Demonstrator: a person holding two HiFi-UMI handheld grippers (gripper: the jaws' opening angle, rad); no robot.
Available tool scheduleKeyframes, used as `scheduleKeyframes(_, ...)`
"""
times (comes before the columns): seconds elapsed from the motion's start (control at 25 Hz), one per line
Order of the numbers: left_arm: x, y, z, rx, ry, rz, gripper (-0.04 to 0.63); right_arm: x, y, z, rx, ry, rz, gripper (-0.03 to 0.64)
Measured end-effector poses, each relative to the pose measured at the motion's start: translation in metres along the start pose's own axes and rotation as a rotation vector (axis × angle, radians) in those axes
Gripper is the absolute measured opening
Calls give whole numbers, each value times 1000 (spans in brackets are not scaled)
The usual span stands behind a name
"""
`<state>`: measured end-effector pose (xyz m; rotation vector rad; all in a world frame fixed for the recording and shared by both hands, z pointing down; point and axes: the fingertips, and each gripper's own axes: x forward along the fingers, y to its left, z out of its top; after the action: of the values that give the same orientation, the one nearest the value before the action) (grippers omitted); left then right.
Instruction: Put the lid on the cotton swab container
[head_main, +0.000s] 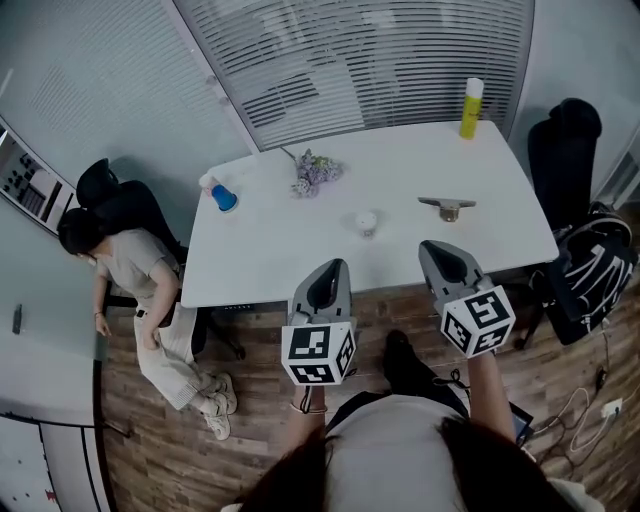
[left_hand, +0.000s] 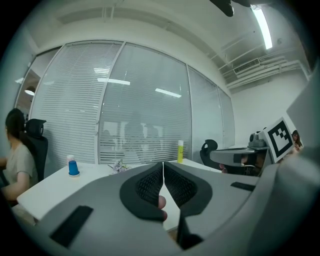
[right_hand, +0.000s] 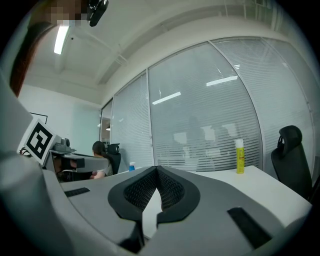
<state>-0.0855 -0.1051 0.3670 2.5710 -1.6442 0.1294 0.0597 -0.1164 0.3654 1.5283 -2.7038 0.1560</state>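
At the bottom centre of the head view, I have both grippers side by side, their tips showing over the near edge of the white desk (head_main: 270, 255). The left gripper (head_main: 334, 266) has its jaws pressed together with nothing pinched. The right gripper (head_main: 433, 248) is likewise closed at the tips and empty.

The small round container (head_main: 367, 222) stands on the desk in mid-frame, above and between the two grippers and apart from both. To its right lies a flat brownish thing (head_main: 447, 207) that may be the lid; I cannot tell for sure.

Further up the frame is a sprig of purple flowers (head_main: 316, 172). A blue cup (head_main: 222, 196) stands near the desk's left corner and a yellow bottle (head_main: 470, 108) at its upper right corner. A person (head_main: 130, 275) sits in a black chair at the left of the frame, beside the desk.
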Motion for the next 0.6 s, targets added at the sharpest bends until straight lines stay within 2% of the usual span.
scheduleKeyframes(0.6,-33,-17,6,4,-33,14,25,-35,15,9,-43,-30,-9,28)
